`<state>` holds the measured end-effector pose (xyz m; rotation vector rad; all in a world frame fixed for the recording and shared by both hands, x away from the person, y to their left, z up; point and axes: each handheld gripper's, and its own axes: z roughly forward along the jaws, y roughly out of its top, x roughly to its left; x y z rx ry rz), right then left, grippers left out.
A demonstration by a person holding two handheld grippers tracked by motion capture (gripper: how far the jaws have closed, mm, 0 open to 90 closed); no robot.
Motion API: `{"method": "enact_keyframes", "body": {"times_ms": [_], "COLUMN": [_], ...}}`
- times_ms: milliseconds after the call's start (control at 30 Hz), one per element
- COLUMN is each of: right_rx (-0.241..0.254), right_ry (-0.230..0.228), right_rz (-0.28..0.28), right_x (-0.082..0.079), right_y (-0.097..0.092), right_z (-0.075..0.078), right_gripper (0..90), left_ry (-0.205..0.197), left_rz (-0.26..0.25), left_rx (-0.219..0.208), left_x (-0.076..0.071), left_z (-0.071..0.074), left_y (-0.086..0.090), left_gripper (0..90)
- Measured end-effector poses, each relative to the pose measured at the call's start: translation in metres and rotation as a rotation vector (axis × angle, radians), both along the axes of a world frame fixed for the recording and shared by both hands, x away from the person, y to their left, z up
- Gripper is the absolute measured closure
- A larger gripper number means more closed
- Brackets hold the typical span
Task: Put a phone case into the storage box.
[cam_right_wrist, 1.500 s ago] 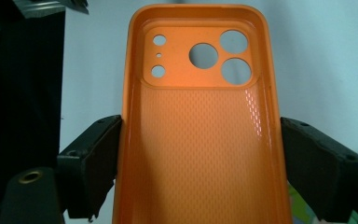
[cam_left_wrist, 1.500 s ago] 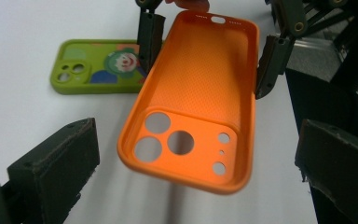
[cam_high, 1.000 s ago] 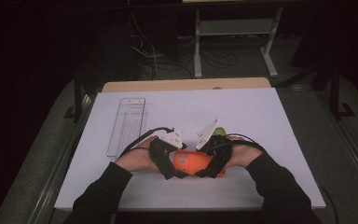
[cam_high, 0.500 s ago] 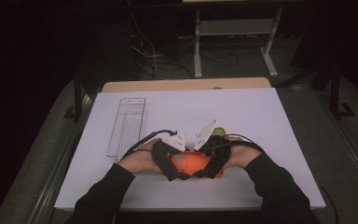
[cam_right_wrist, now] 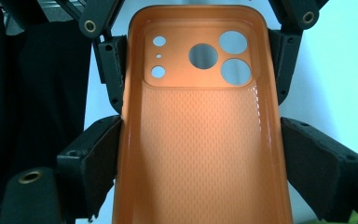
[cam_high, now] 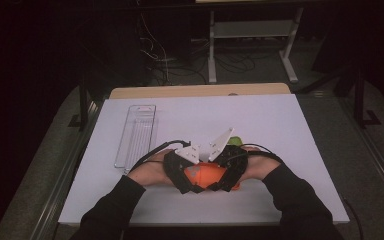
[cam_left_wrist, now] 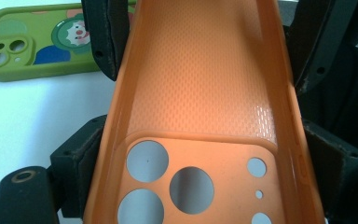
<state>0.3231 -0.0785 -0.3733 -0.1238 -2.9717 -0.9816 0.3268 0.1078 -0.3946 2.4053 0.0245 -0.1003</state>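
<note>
Orange phone case [cam_high: 211,176] held level between two hand-held grippers just above the white bench [cam_high: 280,125], near its 6 o'clock edge. The left hand-held gripper [cam_left_wrist: 200,154] has just been closing and now pinches the camera-cutout end by its long side walls; the right hand-held gripper [cam_right_wrist: 200,154] pinches the opposite end the same way, its pads pressed to both walls.

Risks, as judged from this pose: the case is soft and open-backed, so inward pressure from two pairs of pads may bow the side walls and let the case buckle or spring out. Any twist or pull between the hands would warp it, since each end is fixed separately. A slip would drop it onto the bench, possibly against the green case [cam_left_wrist: 37,42] lying at 10 o'clock in the left gripper view.

Materials and shapes: the orange case is a flexible, rubbery shell with rounded corners, a fine dimpled lining, and round lens openings. The green case carries a cartoon print. A clear ribbed tray [cam_high: 136,135], long and narrow, lies at 10 o'clock from the hands.
</note>
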Motion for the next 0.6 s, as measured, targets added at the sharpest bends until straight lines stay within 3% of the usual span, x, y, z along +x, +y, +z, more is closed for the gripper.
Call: {"method": "enact_keyframes", "body": {"times_ms": [167,333,433,467,600], "right_rx": [-0.004,0.017,0.048,0.059,0.081], "right_ry": [-0.002,-0.005,0.011,-0.009,-0.001], "right_rz": [0.005,-0.011,-0.039,-0.058,-0.113], "right_x": [0.000,-0.001,0.003,0.004,0.008], "right_y": [0.001,-0.001,-0.005,-0.008,-0.017], "right_z": [-0.001,-0.002,0.000,0.002,0.005], "right_gripper": [14.7,11.8,6.9,6.3,6.4], "left_ry": [0.003,-0.004,-0.011,-0.010,0.000], "left_rz": [-0.010,0.016,0.034,0.042,0.082], "left_rx": [0.003,0.005,0.007,0.007,-0.001], "left_x": [0.000,0.000,0.003,0.004,0.005], "left_z": [-0.001,0.000,-0.001,0.000,-0.003], "left_y": [0.000,0.001,0.004,0.005,0.008], "left_gripper": [15.2,15.6,15.6,15.6,15.6]}}
